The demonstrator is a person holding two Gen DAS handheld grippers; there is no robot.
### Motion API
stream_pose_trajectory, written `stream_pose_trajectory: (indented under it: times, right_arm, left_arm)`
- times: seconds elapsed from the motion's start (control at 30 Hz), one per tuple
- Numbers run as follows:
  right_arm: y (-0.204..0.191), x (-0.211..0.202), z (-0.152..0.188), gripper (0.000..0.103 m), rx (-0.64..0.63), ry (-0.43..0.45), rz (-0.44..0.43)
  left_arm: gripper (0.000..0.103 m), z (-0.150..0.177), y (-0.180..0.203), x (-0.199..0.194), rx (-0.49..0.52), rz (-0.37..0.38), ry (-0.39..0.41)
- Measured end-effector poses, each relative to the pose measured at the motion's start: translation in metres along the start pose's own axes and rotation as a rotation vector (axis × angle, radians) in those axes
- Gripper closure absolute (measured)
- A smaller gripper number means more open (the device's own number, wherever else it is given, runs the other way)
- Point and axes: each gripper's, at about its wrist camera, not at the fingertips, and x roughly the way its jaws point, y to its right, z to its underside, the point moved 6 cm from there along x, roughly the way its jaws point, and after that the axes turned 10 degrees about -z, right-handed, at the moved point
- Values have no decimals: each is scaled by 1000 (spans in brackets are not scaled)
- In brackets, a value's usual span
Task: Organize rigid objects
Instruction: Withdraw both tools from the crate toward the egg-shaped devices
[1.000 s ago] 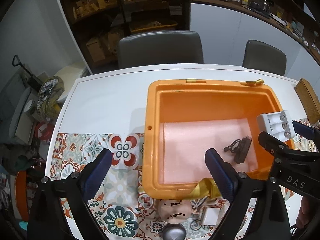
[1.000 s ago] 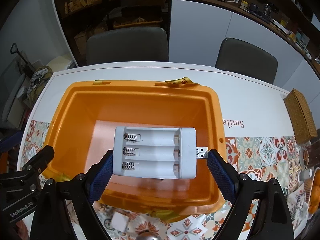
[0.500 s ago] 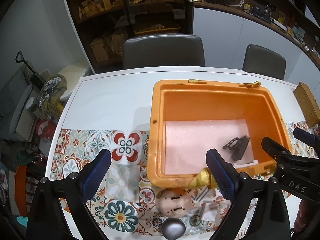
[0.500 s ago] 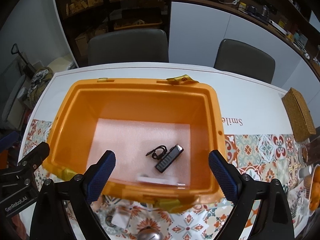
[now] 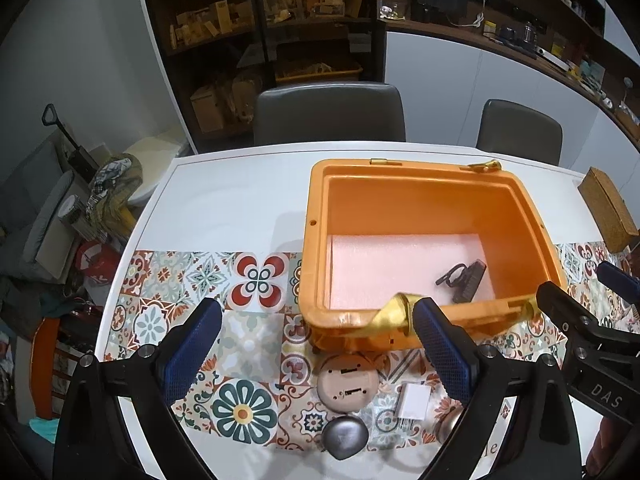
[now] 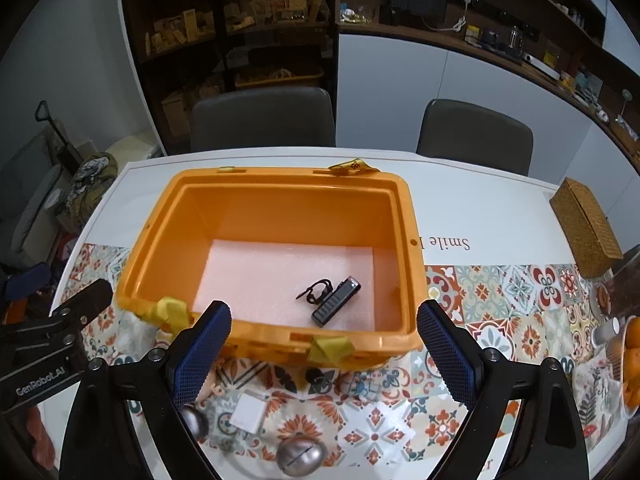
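Two grippers, left gripper (image 5: 316, 344) and right gripper (image 6: 324, 350), hang wide open and hold nothing near the table's front edge, where the small white plug (image 6: 249, 416), hard and light, wants pinching by its flat sides.

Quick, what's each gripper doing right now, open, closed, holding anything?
Left gripper: open, holding nothing.
Right gripper: open, holding nothing.
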Motion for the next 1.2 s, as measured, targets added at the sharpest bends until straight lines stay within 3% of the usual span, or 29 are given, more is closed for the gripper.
stream_pose_trajectory:
  times: [0.53,1.2]
  right_arm:
    - [0,-19,41,9,11,30,-27]
    - [-1,-5,93,9,12,-28,-40]
  left_arm:
    - [4,43,-1,-16,4,-12,2]
    - [4,103,3,6,-17,3,-133]
